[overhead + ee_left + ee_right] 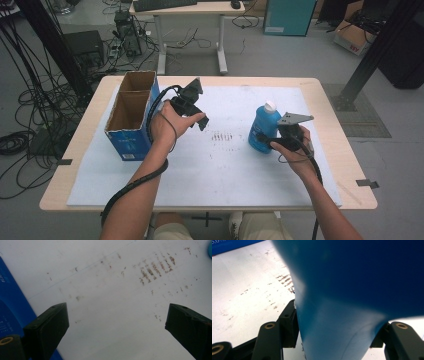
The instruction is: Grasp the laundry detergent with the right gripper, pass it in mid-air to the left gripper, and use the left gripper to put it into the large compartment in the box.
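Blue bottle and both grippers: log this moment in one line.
right gripper: shut on blue bottle | bottle: upright on white mat | left gripper: open, nothing held, beside cardboard box

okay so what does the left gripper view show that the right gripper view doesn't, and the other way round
The left gripper view alone shows the left gripper with its jaws spread wide over bare sheet, nothing between them, and the blue side of the cardboard box along the left edge.

The right gripper view alone shows the blue bottle close up, with the right gripper closed on it, a jaw pressed against each side.

Both share the white table sheet and the patch of brown scuff marks on it.
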Demonstrator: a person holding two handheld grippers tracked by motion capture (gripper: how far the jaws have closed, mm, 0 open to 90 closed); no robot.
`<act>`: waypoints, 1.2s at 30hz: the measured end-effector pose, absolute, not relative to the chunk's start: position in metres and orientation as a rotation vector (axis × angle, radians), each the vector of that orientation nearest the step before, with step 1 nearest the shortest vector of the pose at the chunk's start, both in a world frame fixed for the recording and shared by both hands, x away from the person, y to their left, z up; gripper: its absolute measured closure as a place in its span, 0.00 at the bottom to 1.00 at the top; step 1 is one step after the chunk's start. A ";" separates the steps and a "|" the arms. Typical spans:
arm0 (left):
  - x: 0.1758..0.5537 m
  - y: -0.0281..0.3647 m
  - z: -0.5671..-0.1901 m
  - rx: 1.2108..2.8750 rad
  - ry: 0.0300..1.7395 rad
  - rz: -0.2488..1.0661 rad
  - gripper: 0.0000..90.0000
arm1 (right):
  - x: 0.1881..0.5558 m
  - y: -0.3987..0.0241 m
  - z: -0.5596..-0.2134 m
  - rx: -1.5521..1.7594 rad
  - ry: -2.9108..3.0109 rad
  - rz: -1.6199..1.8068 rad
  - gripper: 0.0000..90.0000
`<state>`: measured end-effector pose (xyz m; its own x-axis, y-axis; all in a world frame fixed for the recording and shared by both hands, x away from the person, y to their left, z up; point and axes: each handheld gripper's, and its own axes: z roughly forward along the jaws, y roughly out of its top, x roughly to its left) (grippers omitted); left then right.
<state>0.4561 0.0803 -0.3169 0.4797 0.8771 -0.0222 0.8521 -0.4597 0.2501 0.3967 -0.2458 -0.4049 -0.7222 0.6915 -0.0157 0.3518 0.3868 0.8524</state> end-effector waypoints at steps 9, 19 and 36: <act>0.455 0.080 -0.315 2.502 1.484 0.160 0.06 | 0.396 -0.246 -0.405 0.906 2.278 1.269 0.45; 0.455 0.081 -0.314 2.501 1.481 0.171 0.06 | 0.396 -0.246 -0.406 0.905 2.277 1.272 0.46; 0.454 0.079 -0.310 2.502 1.473 0.176 0.06 | 0.396 -0.246 -0.406 0.907 2.274 1.278 0.47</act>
<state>0.4544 0.0791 -0.3102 0.4866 0.8735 -0.0144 0.8456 -0.4667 0.2592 0.3964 -0.2463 -0.4057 -0.7206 0.6933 -0.0122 0.3502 0.3790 0.8566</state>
